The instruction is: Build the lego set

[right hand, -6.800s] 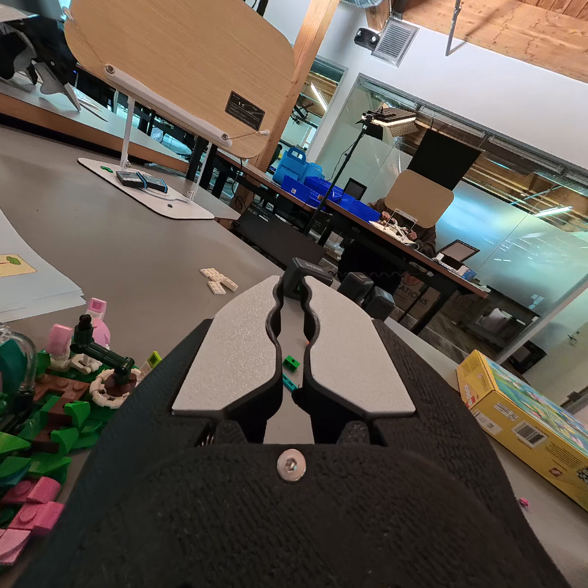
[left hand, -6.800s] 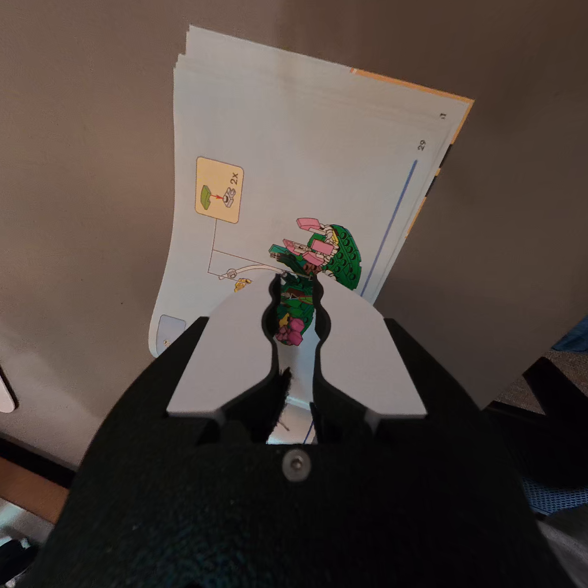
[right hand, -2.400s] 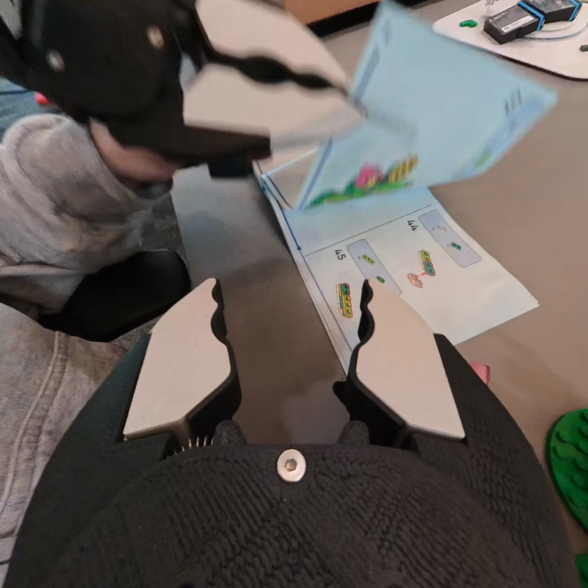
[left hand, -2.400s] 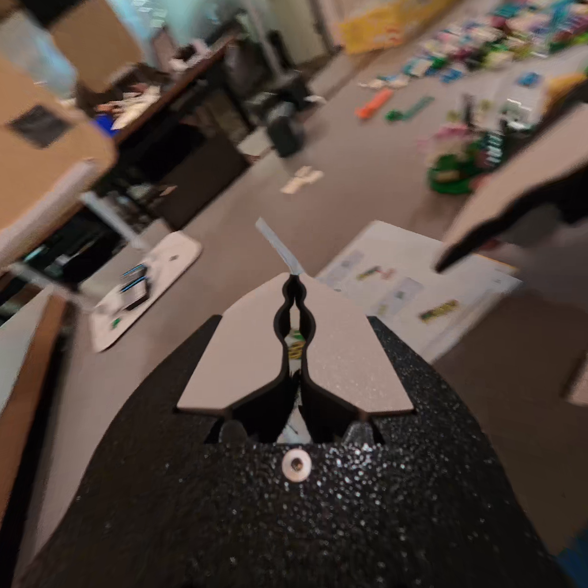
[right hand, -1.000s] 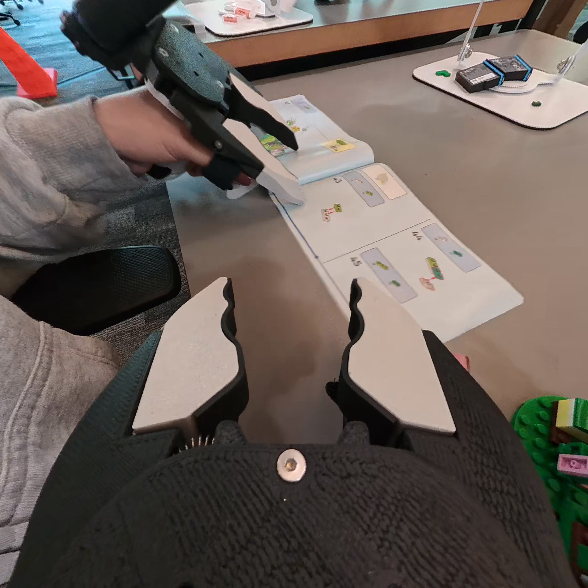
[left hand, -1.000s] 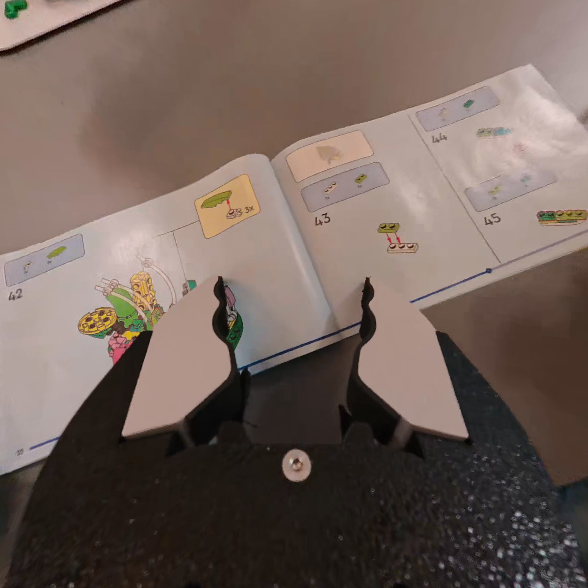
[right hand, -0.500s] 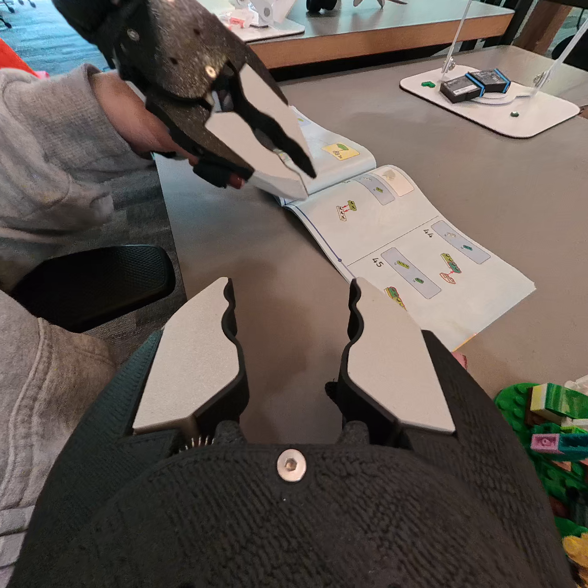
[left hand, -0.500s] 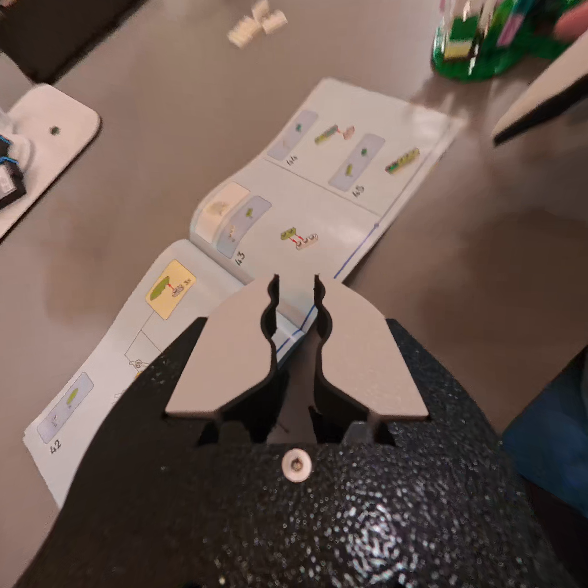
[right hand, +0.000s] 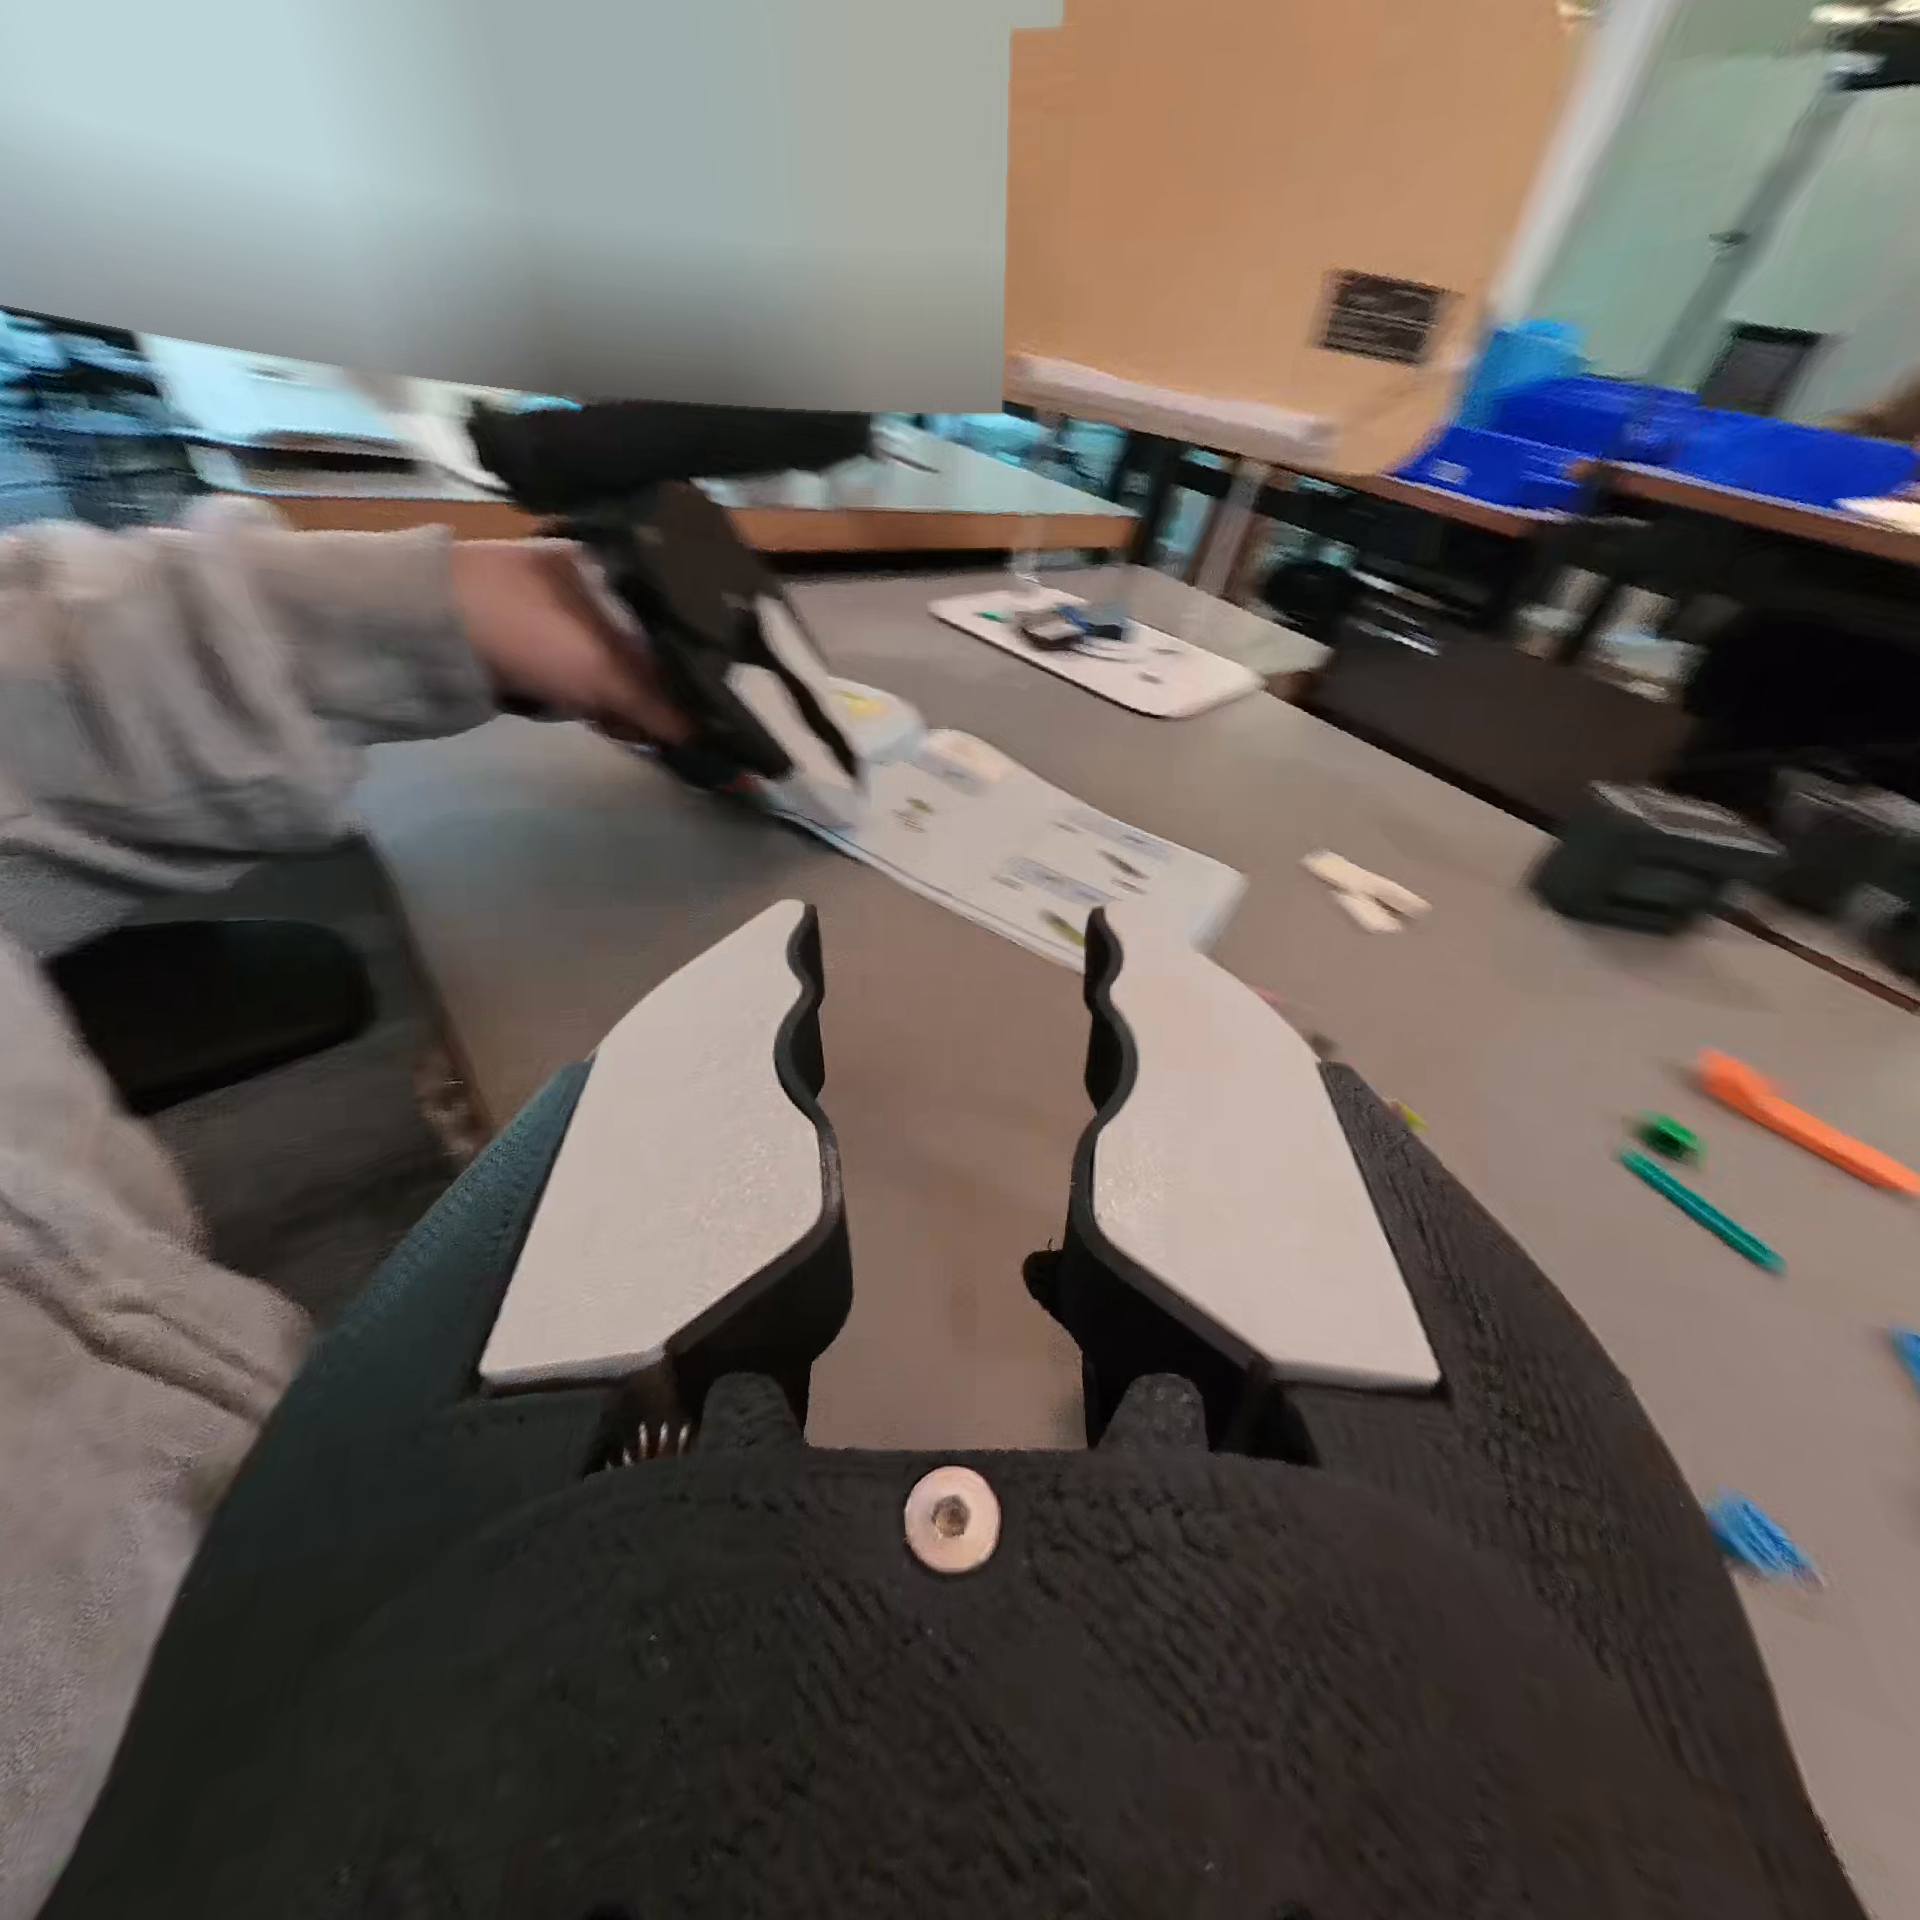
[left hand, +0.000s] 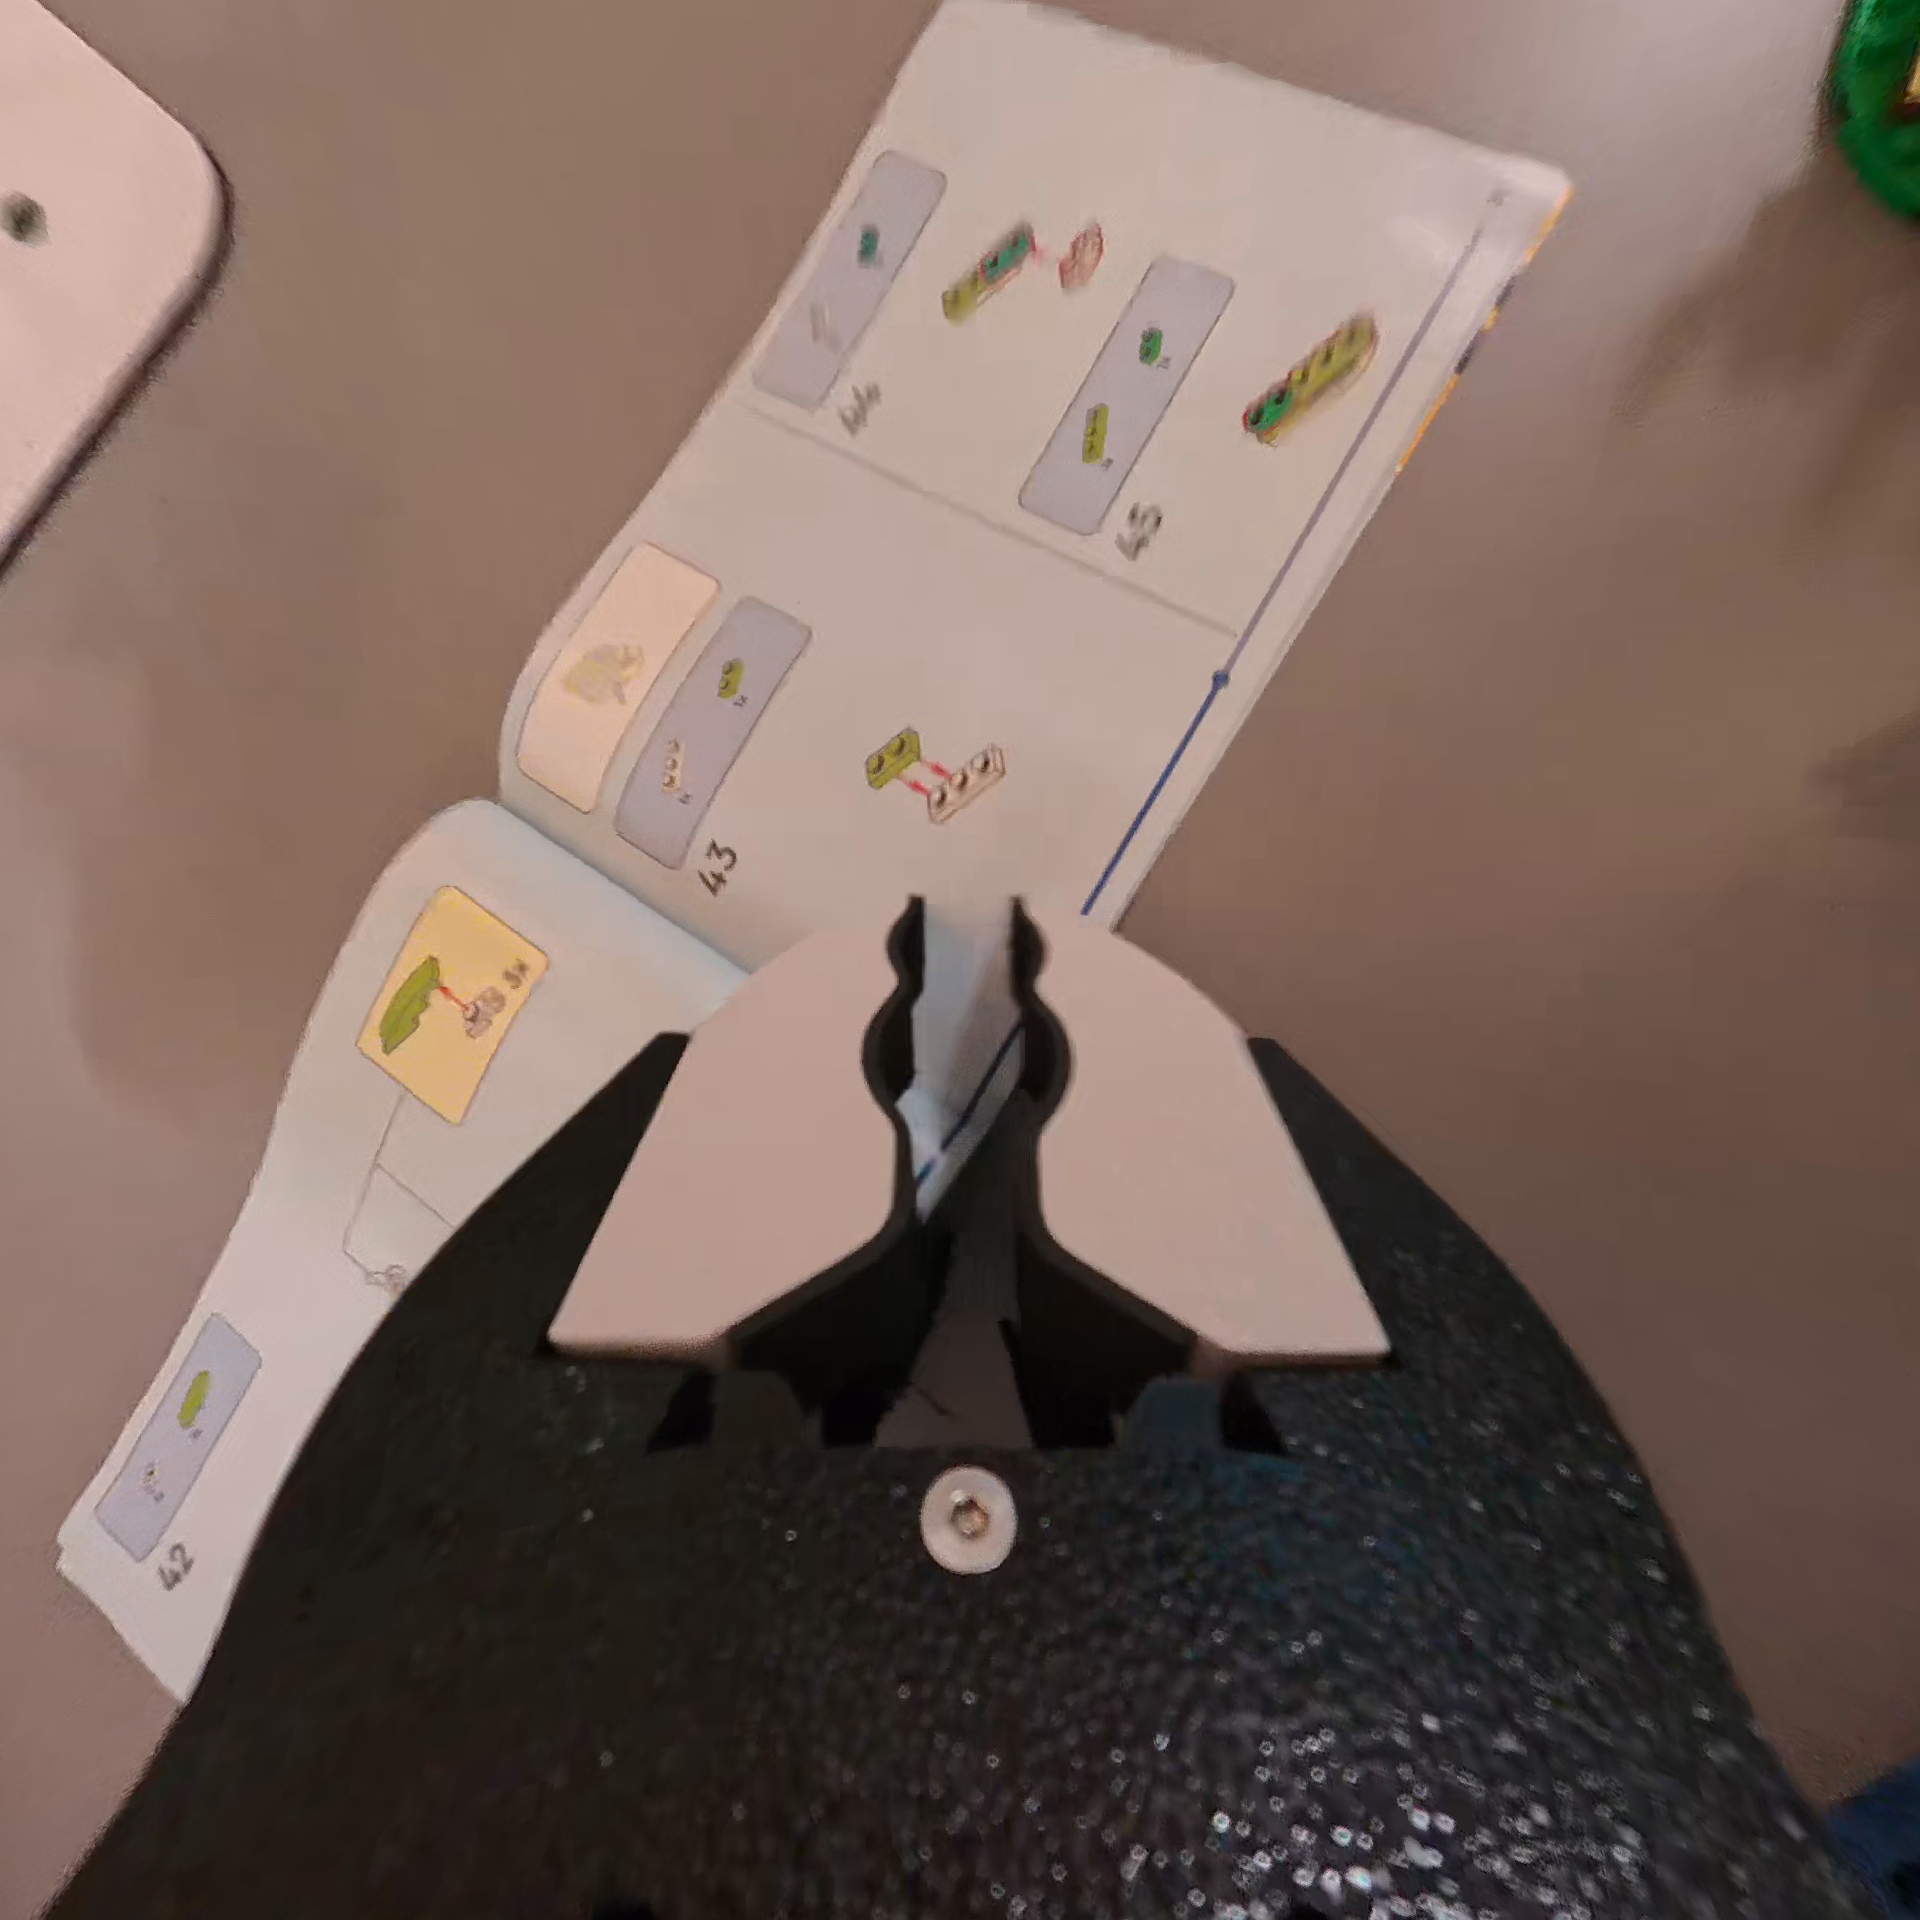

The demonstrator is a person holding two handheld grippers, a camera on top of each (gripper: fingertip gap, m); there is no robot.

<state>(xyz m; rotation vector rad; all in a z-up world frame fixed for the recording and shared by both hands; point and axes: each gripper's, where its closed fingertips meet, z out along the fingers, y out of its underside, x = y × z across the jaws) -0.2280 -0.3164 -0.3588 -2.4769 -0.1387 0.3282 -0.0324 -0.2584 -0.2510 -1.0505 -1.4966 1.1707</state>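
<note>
The open instruction booklet [left hand: 1039, 623] lies flat on the grey table; it also shows in the right wrist view [right hand: 1039, 862]. My left gripper [left hand: 962, 914] is shut, its tips low over the booklet's near edge, and the page shows undisturbed through the slit between them. In the right wrist view the left gripper [right hand: 831, 748] points down onto the booklet, held by a person's hand [right hand: 551, 644]. My right gripper [right hand: 951, 920] is open and empty above bare table, short of the booklet. A corner of the green Lego build [left hand: 1881, 104] shows at the top right.
A white base plate [right hand: 1101, 655] with small black items stands behind the booklet. White Lego pieces [right hand: 1361, 894], an orange separator tool [right hand: 1808, 1132], a green piece [right hand: 1668, 1132], a teal rod [right hand: 1704, 1210] and blue pieces [right hand: 1756, 1548] lie to the right. A black box [right hand: 1652, 852] stands far right.
The left gripper shut half a second ago and has since dropped closer to the booklet. The right gripper has swung up and right, off the green build, and its fingers have narrowed somewhat.
</note>
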